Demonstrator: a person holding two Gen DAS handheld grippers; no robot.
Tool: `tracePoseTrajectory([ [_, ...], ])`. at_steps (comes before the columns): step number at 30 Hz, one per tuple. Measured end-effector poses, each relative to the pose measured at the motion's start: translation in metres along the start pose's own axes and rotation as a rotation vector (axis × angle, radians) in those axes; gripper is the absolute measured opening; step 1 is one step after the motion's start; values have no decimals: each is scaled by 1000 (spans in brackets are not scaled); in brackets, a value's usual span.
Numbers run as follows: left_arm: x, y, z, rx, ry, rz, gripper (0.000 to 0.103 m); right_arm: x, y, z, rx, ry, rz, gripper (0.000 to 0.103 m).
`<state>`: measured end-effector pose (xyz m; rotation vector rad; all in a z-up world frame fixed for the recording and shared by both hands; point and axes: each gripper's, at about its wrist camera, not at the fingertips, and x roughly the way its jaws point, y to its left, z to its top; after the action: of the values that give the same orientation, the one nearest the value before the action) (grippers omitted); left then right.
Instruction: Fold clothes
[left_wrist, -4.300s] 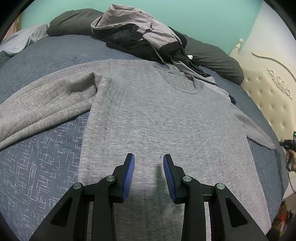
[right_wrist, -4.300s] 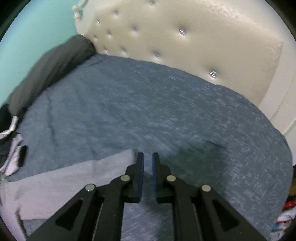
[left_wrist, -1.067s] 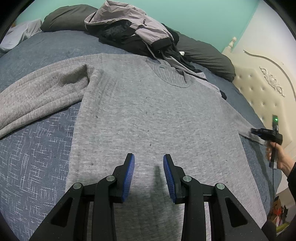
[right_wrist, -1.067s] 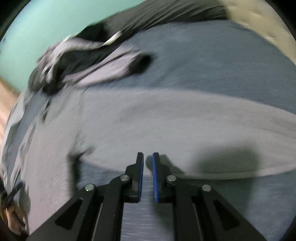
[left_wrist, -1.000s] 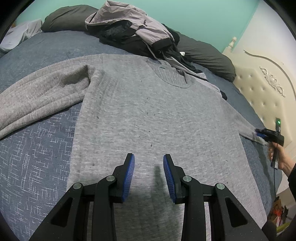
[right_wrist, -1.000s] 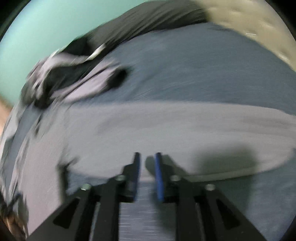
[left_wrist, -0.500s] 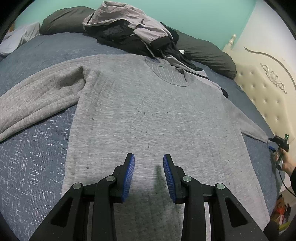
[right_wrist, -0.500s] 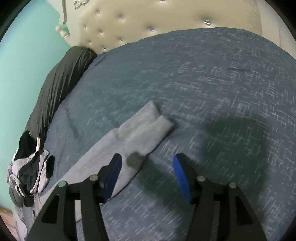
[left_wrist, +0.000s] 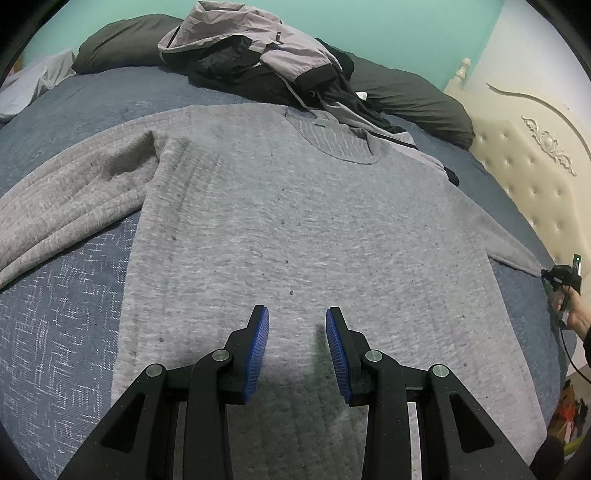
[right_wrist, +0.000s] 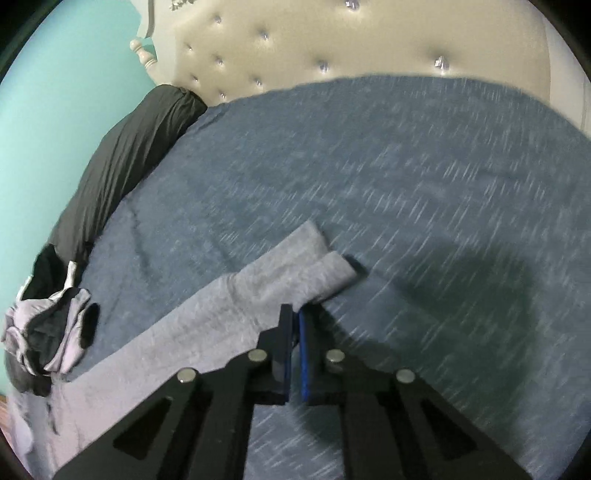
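Sweater (left_wrist: 295, 221) lies flat on the blue bedspread (left_wrist: 55, 314), its left sleeve cut off by the frame. Left gripper (left_wrist: 297, 339) hovers released above the hem. Right gripper (right_wrist: 294, 332) is clenched at the blurred cuff (right_wrist: 317, 269); whether it pinches fabric, I cannot tell.

Cut off, blurred, unclear

The sweater (left_wrist: 295, 229) sleeve runs off the frame's left edge; the blue bedspread (right_wrist: 424, 177) is motion-blurred; the right gripper's (right_wrist: 294, 314) hold on the cuff is unclear.
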<state>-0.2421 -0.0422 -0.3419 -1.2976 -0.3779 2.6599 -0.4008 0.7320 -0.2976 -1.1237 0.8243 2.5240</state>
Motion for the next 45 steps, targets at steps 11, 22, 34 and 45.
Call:
tracePoseTrajectory([
  [11,-29,19,15,-73,-51,-16,35,-40,10,-2,-92,-23,-131,7],
  [22,-96,85,16,-166,-26,55,35,-87,125,-98,-346,82,155,8],
  [34,-169,238,5,-335,0,191,43,-128,240,-195,-578,194,353,8],
  [45,-214,353,-7,-450,-12,357,49,-135,267,-217,-642,217,337,8],
])
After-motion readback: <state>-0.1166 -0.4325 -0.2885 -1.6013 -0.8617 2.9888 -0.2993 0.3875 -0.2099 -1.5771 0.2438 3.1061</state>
